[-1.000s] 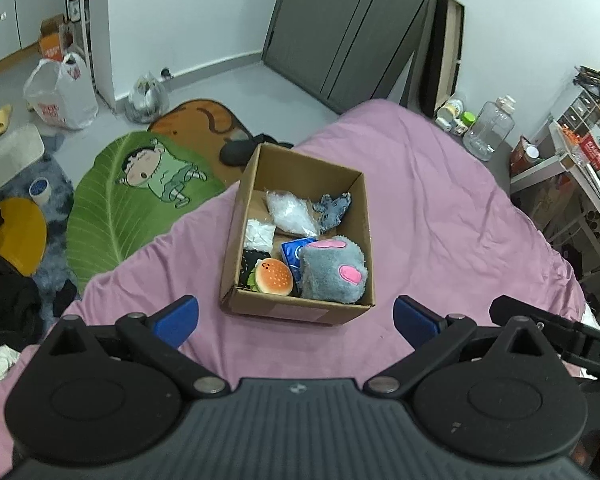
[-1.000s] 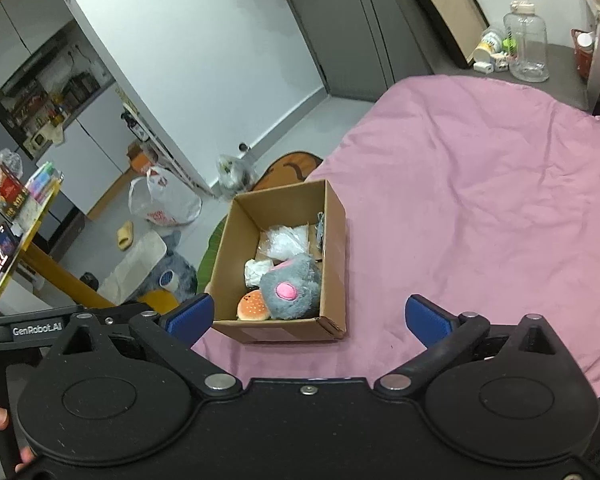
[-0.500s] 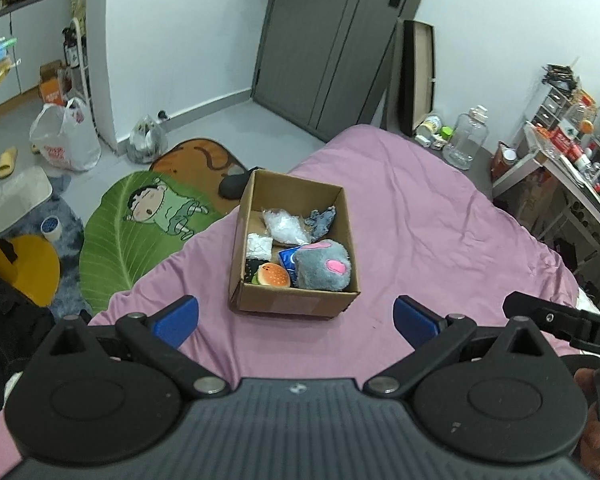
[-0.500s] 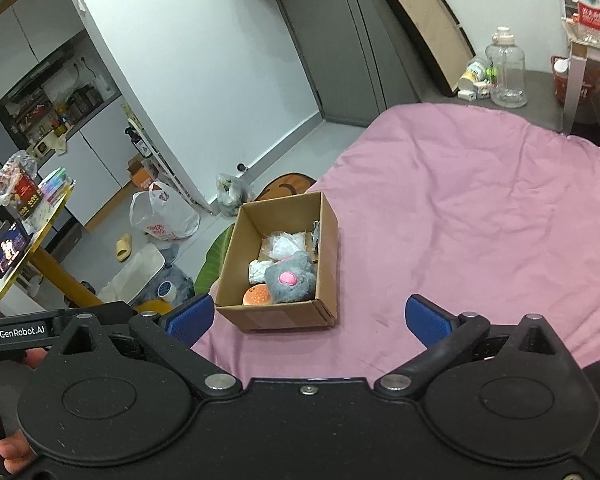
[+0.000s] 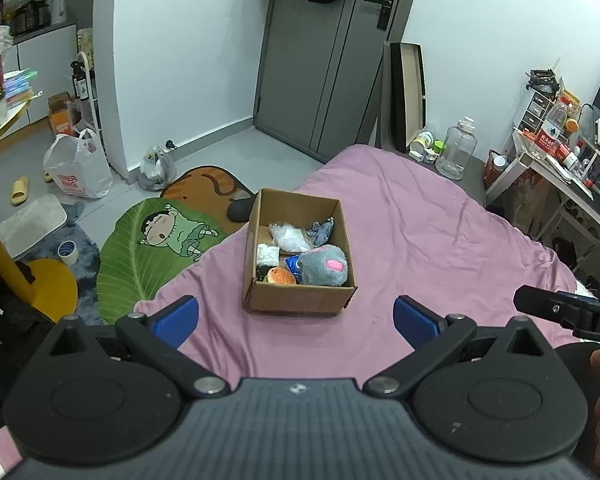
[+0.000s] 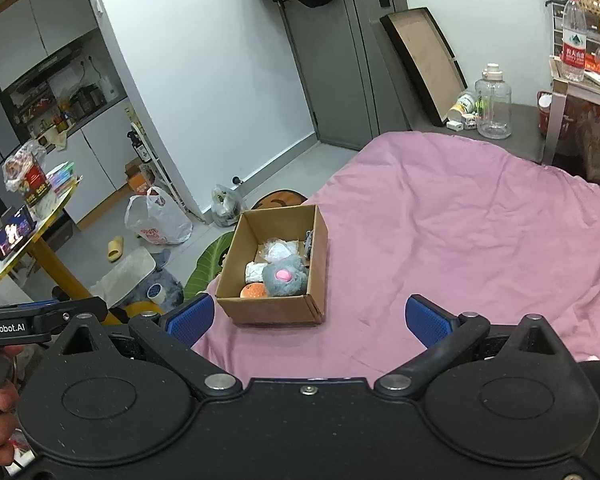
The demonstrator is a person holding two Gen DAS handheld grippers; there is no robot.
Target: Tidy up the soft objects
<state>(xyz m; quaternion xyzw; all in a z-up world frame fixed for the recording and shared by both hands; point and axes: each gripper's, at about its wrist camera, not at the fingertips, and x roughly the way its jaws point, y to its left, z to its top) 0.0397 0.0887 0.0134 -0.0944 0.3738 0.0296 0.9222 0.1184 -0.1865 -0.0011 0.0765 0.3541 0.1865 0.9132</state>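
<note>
A cardboard box point(image 5: 296, 300) stands on the pink bedspread point(image 5: 420, 248) near the bed's left edge. In it lie a grey plush with pink spots point(image 5: 325, 268), a burger toy point(image 5: 281, 277), a blue packet point(image 5: 293, 264), white bags point(image 5: 289, 237) and a grey-blue soft piece point(image 5: 321, 230). My left gripper point(image 5: 296, 319) is open and empty, held back from the box. The box point(image 6: 274, 308) and the plush point(image 6: 285, 278) also show in the right wrist view. My right gripper point(image 6: 309, 319) is open and empty, well short of the box.
A green leaf rug point(image 5: 148, 256) and an orange cat rug point(image 5: 208, 184) lie on the floor left of the bed. A white plastic bag point(image 5: 78, 168), a yellow table base point(image 5: 52, 292) and a slipper point(image 5: 20, 190) are farther left. A desk with clutter point(image 5: 560, 152) stands right of the bed.
Both grippers have drawn back and up from the box, so it looks smaller and more of the room shows. Both stay open and empty. The box's contents have not moved.
</note>
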